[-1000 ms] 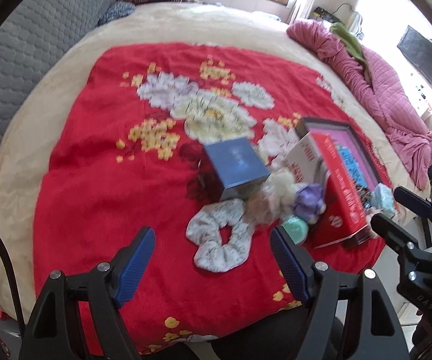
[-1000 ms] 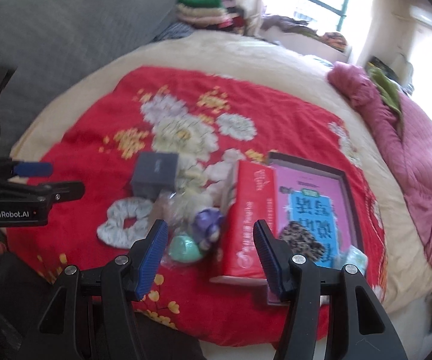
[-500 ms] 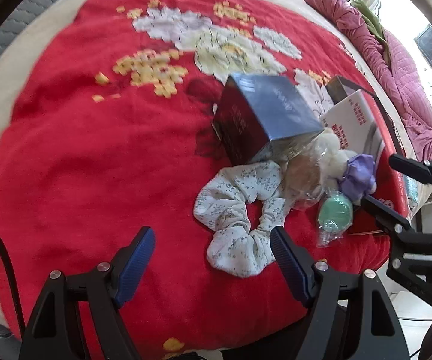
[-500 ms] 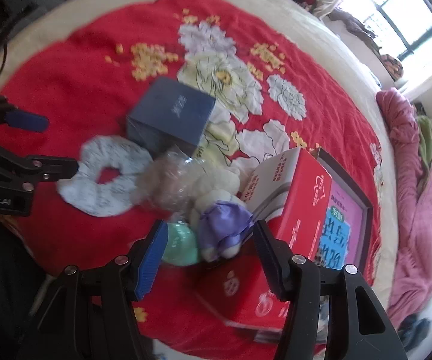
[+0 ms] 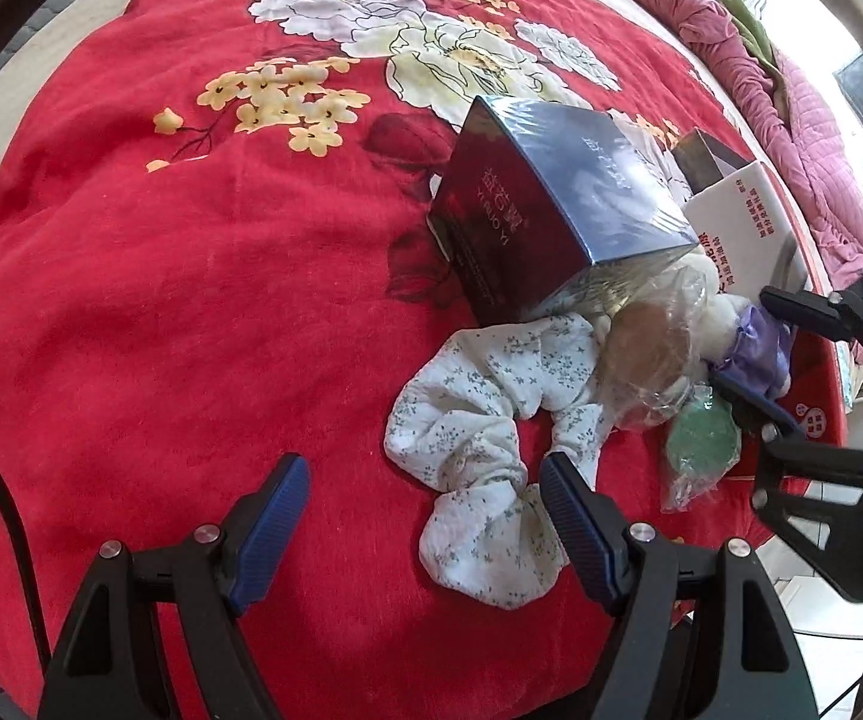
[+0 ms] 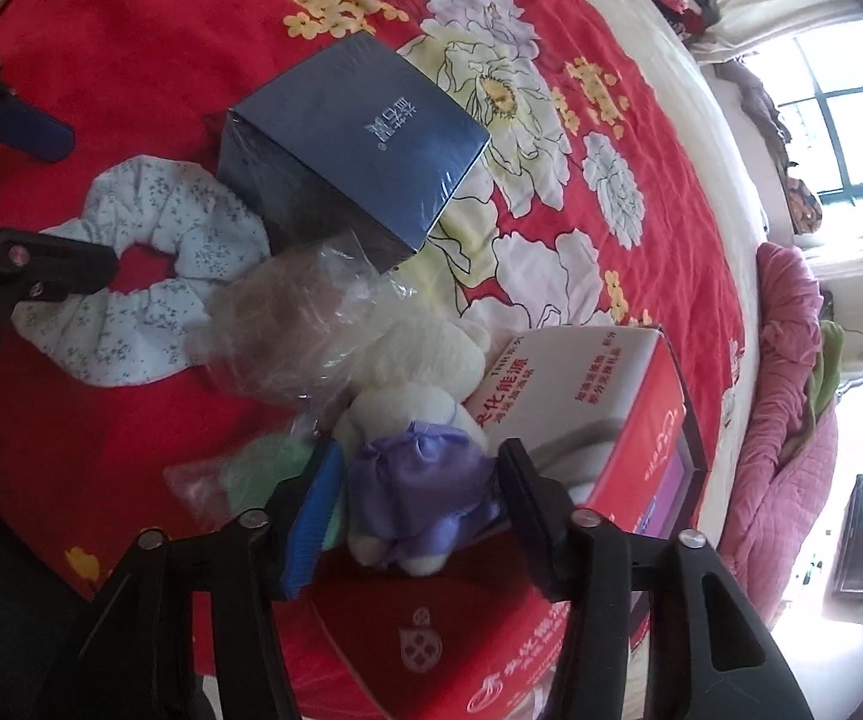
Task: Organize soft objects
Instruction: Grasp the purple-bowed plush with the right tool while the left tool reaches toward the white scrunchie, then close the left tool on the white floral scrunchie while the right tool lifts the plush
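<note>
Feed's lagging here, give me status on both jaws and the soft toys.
Right gripper jaws closing around plush bear, contact unclear. Left gripper open beside floral scrunchie. Red box crowds bear.

Navy box (image 5: 557,204) on red blanket (image 5: 191,300); pink quilt (image 6: 791,420).

**Two cameras looking down at the bed**

Each camera sits on a gripper and looks steeply down, close to the red blanket (image 5: 161,330). Both views show the blue box (image 5: 557,210), the white scrunchie (image 6: 149,276) and the toy bear (image 6: 413,420).
</note>
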The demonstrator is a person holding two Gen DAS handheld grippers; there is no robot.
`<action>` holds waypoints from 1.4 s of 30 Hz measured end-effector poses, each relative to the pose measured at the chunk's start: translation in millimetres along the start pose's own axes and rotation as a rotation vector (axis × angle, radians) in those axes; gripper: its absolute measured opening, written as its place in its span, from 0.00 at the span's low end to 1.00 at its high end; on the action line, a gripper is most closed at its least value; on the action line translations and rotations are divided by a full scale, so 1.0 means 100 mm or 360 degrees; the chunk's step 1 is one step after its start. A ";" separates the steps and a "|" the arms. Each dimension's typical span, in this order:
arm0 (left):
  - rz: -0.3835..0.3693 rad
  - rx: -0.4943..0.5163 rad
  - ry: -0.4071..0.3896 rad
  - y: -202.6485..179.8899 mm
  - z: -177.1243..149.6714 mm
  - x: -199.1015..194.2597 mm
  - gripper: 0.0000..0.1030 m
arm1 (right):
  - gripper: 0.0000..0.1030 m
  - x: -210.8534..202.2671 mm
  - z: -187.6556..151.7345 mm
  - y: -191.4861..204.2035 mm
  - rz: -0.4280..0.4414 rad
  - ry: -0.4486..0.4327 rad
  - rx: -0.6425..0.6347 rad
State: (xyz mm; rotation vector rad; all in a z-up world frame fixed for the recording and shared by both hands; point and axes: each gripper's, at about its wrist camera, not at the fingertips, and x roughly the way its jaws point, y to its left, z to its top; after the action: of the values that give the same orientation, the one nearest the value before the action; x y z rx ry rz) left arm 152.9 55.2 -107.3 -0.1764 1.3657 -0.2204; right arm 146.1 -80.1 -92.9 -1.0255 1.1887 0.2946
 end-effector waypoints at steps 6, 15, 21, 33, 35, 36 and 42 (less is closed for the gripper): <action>0.0003 -0.0020 -0.0011 0.03 0.01 0.03 0.76 | 0.38 0.11 0.03 0.02 -0.0003 0.0012 0.0010; 0.0007 -0.0019 -0.0040 0.00 0.04 0.06 0.44 | 0.33 -0.26 -0.19 -0.25 0.0150 -0.0083 0.0333; -0.0054 0.0018 -0.0013 -0.15 0.03 0.11 0.15 | 0.33 -0.48 -0.40 -0.46 0.0291 -0.0164 0.0623; -0.0104 0.0031 -0.0190 -0.21 -0.11 -0.43 0.13 | 0.33 -0.68 -0.71 -0.63 0.0507 -0.0305 0.0966; -0.0080 0.0045 -0.0215 -0.25 -0.12 -0.55 0.13 | 0.33 -0.70 -0.73 -0.63 0.0513 -0.0318 0.0986; -0.0065 0.0052 -0.0226 -0.27 -0.12 -0.60 0.13 | 0.33 -0.71 -0.74 -0.62 0.0530 -0.0327 0.1005; -0.0002 0.0103 -0.0323 -0.39 -0.18 -0.92 0.13 | 0.33 -0.76 -0.76 -0.58 0.0564 -0.0365 0.1039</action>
State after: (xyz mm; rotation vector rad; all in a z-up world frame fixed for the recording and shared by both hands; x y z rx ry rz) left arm 115.9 41.2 -13.6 -0.1416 1.1558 -0.2406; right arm 107.6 -148.2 1.4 -0.2051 1.1399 0.2642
